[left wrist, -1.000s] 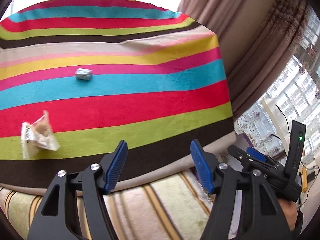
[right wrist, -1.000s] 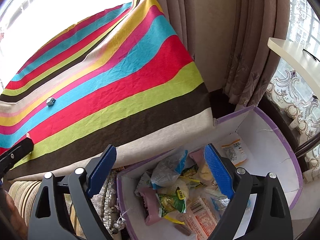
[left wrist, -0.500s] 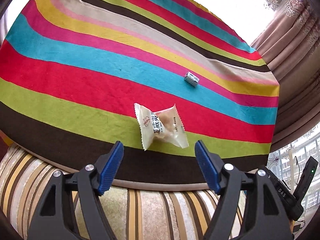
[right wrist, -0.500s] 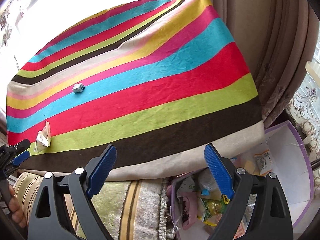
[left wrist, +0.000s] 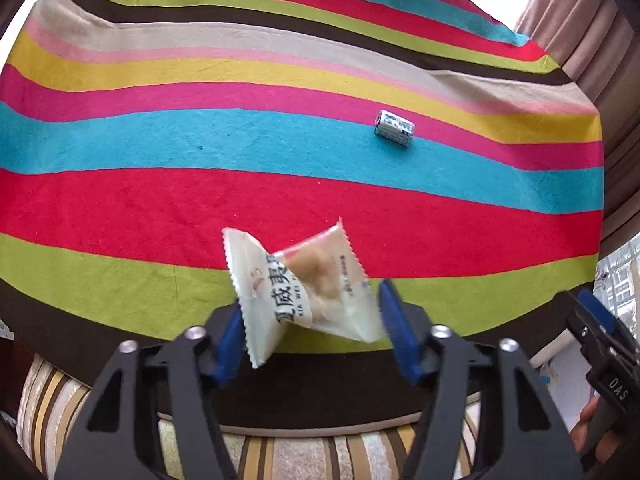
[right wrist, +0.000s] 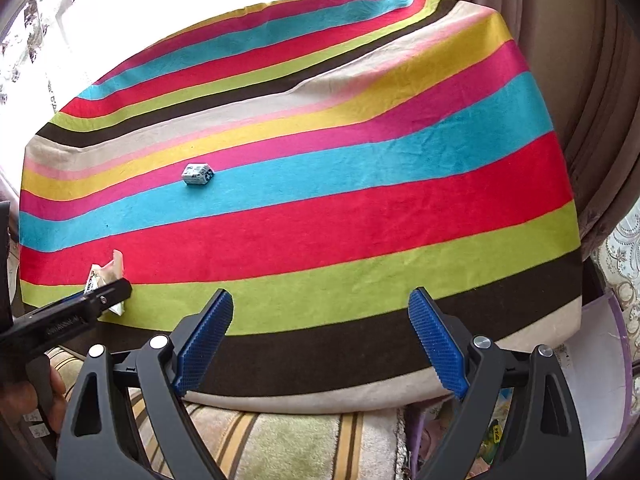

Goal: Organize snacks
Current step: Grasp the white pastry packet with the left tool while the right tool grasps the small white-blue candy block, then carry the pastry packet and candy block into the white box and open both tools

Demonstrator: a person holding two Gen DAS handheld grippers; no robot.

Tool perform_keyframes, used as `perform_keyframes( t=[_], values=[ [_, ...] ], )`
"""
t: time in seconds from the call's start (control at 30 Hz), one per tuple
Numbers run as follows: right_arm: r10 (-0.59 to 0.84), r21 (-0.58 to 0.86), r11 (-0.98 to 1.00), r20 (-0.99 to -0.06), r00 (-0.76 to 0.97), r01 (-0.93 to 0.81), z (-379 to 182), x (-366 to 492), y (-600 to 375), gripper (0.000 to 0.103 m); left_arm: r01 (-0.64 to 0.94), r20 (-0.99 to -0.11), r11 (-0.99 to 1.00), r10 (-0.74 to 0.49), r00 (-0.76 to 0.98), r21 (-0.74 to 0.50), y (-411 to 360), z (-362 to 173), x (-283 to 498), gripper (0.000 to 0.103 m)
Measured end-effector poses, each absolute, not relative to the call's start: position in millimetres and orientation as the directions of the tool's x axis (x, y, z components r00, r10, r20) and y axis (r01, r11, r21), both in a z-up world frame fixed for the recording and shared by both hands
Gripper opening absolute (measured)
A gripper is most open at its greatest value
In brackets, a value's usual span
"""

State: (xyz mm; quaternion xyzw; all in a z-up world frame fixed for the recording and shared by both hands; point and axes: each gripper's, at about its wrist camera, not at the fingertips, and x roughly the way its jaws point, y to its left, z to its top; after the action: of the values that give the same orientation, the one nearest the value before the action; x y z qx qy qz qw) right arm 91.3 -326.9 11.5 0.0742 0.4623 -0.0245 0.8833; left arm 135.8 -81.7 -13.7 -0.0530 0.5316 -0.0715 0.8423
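Note:
A crinkled white snack packet [left wrist: 304, 288] with a brown snack inside lies on the green stripe of the striped cloth [left wrist: 160, 200], near its front edge. My left gripper [left wrist: 310, 320] is open, its blue pads either side of the packet, which is apart from the right pad and hides the left pad's tip. The packet [right wrist: 105, 280] shows small in the right wrist view, partly behind the left gripper. A small blue-white wrapped candy [left wrist: 393, 129] lies farther back on the blue stripe, also in the right wrist view [right wrist: 197, 173]. My right gripper [right wrist: 320, 340] is open and empty over the cloth's front edge.
A purple-rimmed white box [right wrist: 608, 364] holding snack packets stands low at the right of the cloth. Brown curtains [right wrist: 580, 80] hang at the right. A striped cushion [right wrist: 280, 440] lies below the cloth's front edge.
My left gripper swung left and moved in until its pads flank the snack packet. My right gripper turned away from the box toward the cloth.

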Motion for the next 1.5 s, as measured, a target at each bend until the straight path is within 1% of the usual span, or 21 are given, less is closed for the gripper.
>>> perform_keyframes(
  t=[0.07, 0.2, 0.47, 0.67, 0.83, 0.93, 1.03, 1.1, 1.2, 1.3, 1.37, 1.4, 1.5],
  values=[
    [0.034, 0.104, 0.991, -0.817, 0.575, 0.088, 11, 103, -316, 0.087, 0.084, -0.888, 0.986, -0.165, 0.430, -0.143, -85, -13, 136, 0.046],
    [0.038, 0.085, 0.995, -0.805, 0.592, 0.052, 13, 127, -295, 0.087, 0.082, -0.872, 0.988, -0.154, 0.465, -0.130, -78, -8, 139, 0.038],
    [0.030, 0.015, 0.999, -0.800, 0.600, -0.030, 6, 179, -254, 0.087, 0.030, -0.815, 0.979, -0.183, 0.550, -0.200, -43, -2, 158, 0.037],
    [0.082, 0.062, 0.997, -0.805, 0.588, -0.054, -2, 218, -232, 0.087, -0.005, -0.779, 0.971, -0.189, 0.598, -0.239, -31, -1, 158, 0.037],
    [0.077, 0.104, 0.994, -0.816, 0.573, 0.015, -9, 240, -216, 0.086, -0.014, -0.769, 0.966, -0.198, 0.607, -0.259, -26, -1, 157, 0.037],
    [0.033, 0.088, 0.994, -0.813, 0.581, 0.066, -12, 250, -207, 0.084, -0.026, -0.764, 0.961, -0.204, 0.612, -0.277, -22, -2, 156, 0.037],
    [0.012, 0.086, 0.991, -0.824, 0.567, 0.103, -19, 258, -202, 0.072, -0.029, -0.760, 0.958, -0.207, 0.616, -0.285, -20, -2, 154, 0.037],
    [-0.009, 0.067, 0.991, -0.826, 0.564, 0.113, -23, 262, -199, 0.071, -0.028, -0.759, 0.957, -0.210, 0.616, -0.288, -19, -2, 154, 0.037],
    [-0.015, 0.059, 0.991, -0.832, 0.554, 0.116, -29, 266, -198, 0.064, -0.033, -0.758, 0.955, -0.214, 0.617, -0.296, -17, -3, 154, 0.037],
    [-0.046, 0.018, 0.994, -0.825, 0.563, 0.108, -30, 265, -195, 0.051, -0.033, -0.757, 0.953, -0.216, 0.617, -0.300, -16, -3, 153, 0.037],
    [-0.051, 0.012, 0.994, -0.819, 0.572, 0.107, -29, 263, -197, 0.040, -0.032, -0.757, 0.954, -0.216, 0.617, -0.298, -17, -3, 153, 0.037],
    [-0.052, 0.011, 0.994, -0.818, 0.573, 0.106, -29, 262, -198, 0.037, -0.032, -0.757, 0.954, -0.215, 0.617, -0.297, -17, -2, 153, 0.037],
    [-0.045, 0.011, 0.996, -0.817, 0.575, 0.093, -29, 257, -200, 0.036, -0.032, -0.758, 0.955, -0.214, 0.616, -0.296, -17, -2, 153, 0.037]
  ],
)
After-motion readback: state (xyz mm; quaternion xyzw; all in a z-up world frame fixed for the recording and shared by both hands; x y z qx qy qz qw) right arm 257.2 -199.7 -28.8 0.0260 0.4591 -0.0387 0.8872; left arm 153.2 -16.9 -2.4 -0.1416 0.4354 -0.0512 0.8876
